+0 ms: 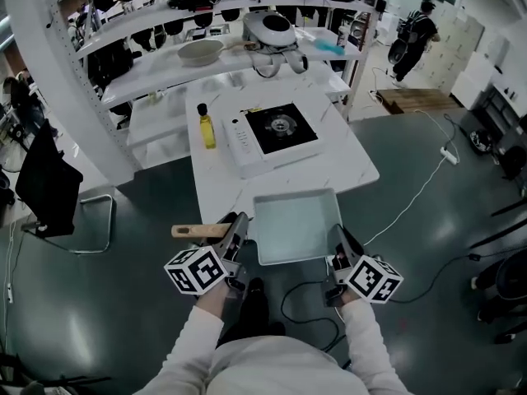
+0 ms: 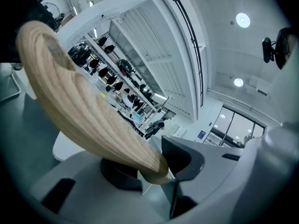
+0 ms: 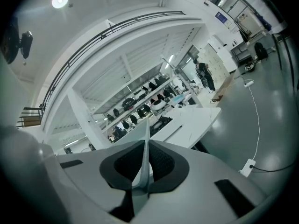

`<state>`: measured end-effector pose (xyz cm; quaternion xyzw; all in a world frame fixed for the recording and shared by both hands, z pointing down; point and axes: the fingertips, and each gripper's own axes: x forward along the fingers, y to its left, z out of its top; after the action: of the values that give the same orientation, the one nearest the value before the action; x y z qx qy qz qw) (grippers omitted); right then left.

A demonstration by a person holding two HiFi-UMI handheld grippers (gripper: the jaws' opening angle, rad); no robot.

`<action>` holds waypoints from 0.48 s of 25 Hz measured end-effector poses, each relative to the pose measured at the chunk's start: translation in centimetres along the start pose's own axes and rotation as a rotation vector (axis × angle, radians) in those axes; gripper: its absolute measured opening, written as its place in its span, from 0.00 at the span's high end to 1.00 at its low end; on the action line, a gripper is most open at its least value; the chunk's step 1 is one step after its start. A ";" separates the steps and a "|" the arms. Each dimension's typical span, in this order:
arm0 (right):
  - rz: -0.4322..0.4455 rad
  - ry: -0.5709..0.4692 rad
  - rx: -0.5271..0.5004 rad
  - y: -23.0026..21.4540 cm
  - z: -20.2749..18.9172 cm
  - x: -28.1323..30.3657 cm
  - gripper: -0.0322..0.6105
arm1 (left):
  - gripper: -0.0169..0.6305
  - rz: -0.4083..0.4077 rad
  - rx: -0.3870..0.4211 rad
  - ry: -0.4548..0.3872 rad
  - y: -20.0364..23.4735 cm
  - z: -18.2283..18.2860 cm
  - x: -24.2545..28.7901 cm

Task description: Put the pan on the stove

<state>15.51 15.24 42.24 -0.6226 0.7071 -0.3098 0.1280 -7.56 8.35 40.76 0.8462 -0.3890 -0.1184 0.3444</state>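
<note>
Head view shows the pale grey-green square metal pan (image 1: 296, 225) at the near end of the white surface (image 1: 346, 167), its light wooden handle (image 1: 198, 230) sticking out to the left past the surface's edge. From this angle I cannot tell whether it is lifted clear or rests on the surface. The white-bodied single-burner stove (image 1: 282, 128) with its black top sits well apart from the pan at the far end, its burner bare, and a small yellow oil bottle (image 1: 205, 127) stands just beside it on the left. The task looks to be at an early stage: the pan is secured from both sides, but the carry forward and the setting down on the burner are not yet done. The left gripper (image 1: 235, 230) has its jaws partly apart and clamped around the wooden handle (image 2: 88, 111), which crosses between the dark pads in the left gripper view. The right gripper (image 1: 339, 241) is closed nearly all the way, pinching the thin right rim of the pan (image 3: 145, 148) between its pads, as the right gripper view shows.
</note>
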 end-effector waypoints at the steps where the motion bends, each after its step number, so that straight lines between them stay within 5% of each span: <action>1: -0.003 0.000 0.001 -0.1 0.3 1.1 0.88 | 0.76 -0.001 -0.001 0.002 0.6 0.5 0.9; 12: -0.028 0.010 0.017 -0.1 2.1 13.0 0.88 | 0.76 0.009 -0.026 0.030 7.8 6.0 9.1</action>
<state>14.30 2.15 43.33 -0.6298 0.6962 -0.3209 0.1254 -8.78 -4.91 42.22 0.8416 -0.3860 -0.1089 0.3617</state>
